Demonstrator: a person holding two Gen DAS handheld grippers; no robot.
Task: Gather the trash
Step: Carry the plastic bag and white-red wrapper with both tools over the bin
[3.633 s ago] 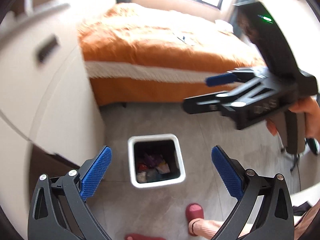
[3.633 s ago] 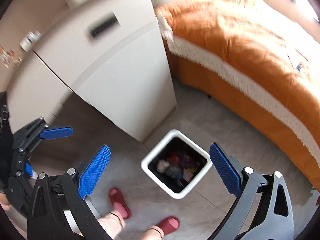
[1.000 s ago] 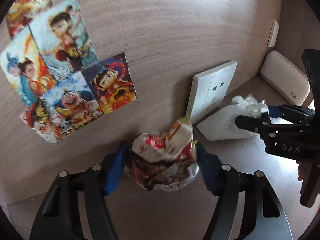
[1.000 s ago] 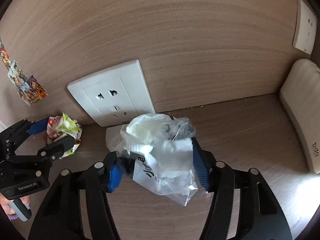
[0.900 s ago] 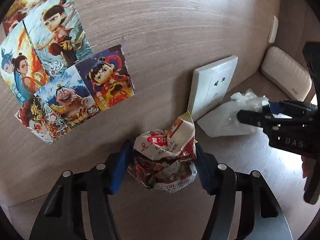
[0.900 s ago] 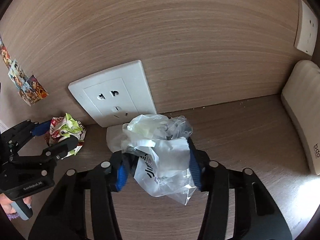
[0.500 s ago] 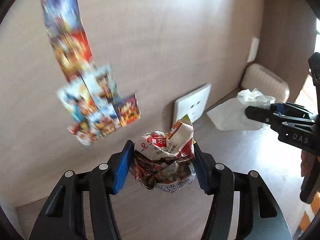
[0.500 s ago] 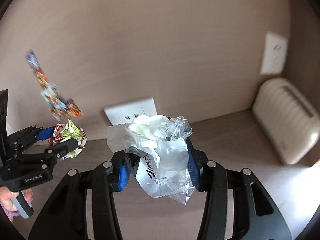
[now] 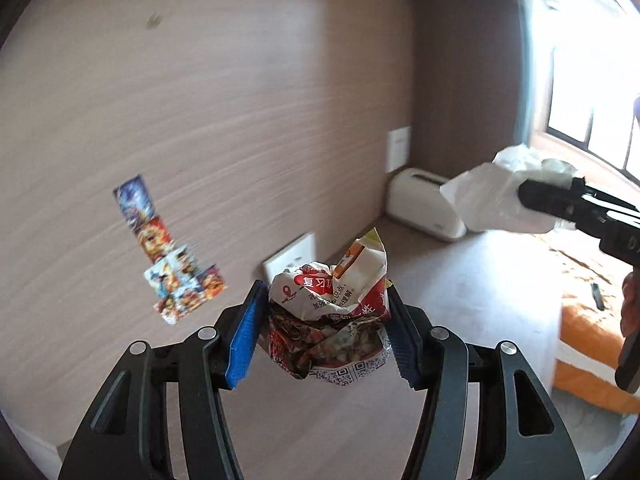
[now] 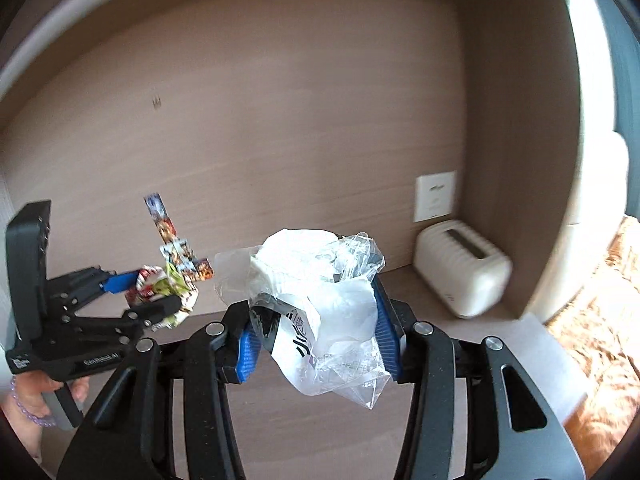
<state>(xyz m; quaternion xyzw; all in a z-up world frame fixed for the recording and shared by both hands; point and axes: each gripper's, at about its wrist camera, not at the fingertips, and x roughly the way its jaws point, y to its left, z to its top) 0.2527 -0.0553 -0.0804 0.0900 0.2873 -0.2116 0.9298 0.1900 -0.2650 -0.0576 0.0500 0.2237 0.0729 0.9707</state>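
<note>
claws (image 9: 326, 336) (image 10: 318, 344) have lifted wrapper (image 9: 328, 320) and bag (image 10: 320, 320) off shelf (image 9: 480, 272).

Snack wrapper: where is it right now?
The snack wrapper is clamped in the left gripper, off the shelf, in front of the wall outlet. In the right wrist view it sits far left, beside the stickers.

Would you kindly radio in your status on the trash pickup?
Left gripper shut on crumpled snack wrapper. Right gripper shut on clear plastic bag. Both held above the shelf. Nothing in the way.
</note>
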